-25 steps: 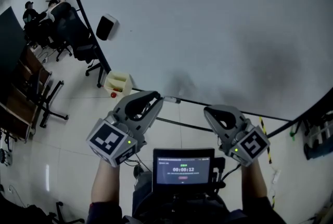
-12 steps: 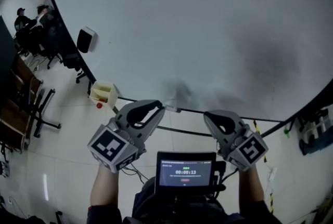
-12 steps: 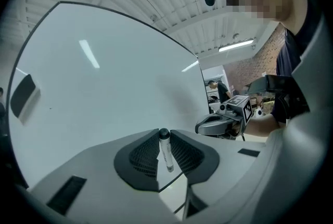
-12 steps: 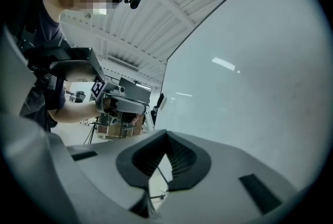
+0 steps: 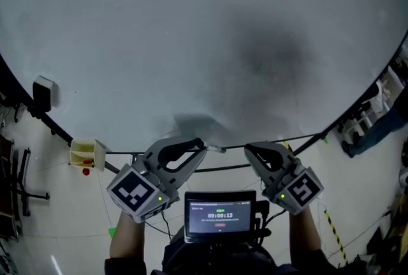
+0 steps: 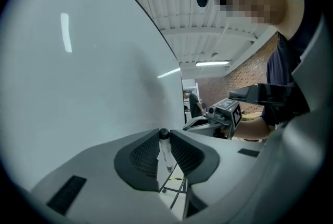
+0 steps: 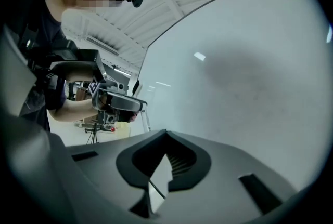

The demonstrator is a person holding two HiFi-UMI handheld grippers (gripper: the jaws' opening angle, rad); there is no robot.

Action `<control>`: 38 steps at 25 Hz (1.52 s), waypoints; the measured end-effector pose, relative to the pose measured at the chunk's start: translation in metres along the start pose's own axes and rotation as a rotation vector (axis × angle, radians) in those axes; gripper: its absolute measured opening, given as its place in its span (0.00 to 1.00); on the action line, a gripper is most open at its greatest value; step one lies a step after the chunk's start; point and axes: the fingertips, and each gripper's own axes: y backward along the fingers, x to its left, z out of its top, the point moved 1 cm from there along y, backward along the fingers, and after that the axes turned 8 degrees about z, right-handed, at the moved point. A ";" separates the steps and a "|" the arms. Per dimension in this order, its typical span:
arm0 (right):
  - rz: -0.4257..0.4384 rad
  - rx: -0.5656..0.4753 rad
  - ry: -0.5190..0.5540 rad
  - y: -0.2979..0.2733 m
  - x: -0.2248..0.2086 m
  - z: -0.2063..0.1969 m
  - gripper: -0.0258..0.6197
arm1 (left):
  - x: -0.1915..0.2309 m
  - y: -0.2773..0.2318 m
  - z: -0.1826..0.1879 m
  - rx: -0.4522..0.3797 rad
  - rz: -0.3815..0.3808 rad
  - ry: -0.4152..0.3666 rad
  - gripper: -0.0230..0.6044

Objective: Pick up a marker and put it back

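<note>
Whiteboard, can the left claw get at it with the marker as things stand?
Probably yes. The left claw, shut on the marker, faces the whiteboard with nothing between them; the right claw stands off to the side.

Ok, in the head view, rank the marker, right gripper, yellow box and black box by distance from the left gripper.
1. marker, in the left gripper's jaws.
2. right gripper, just right.
3. yellow box, lower left.
4. black box, far left edge.
</note>
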 end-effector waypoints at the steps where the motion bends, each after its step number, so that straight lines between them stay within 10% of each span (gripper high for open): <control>1: -0.025 0.008 -0.001 0.009 -0.004 -0.002 0.06 | -0.005 -0.009 0.000 -0.002 -0.027 -0.002 0.15; 24: -0.393 0.007 -0.094 0.406 -0.075 -0.088 0.06 | -0.324 -0.261 0.023 -0.003 -0.362 -0.034 0.15; 38: -0.666 0.043 -0.122 0.515 -0.133 -0.111 0.06 | -0.405 -0.379 0.022 -0.018 -0.597 -0.056 0.15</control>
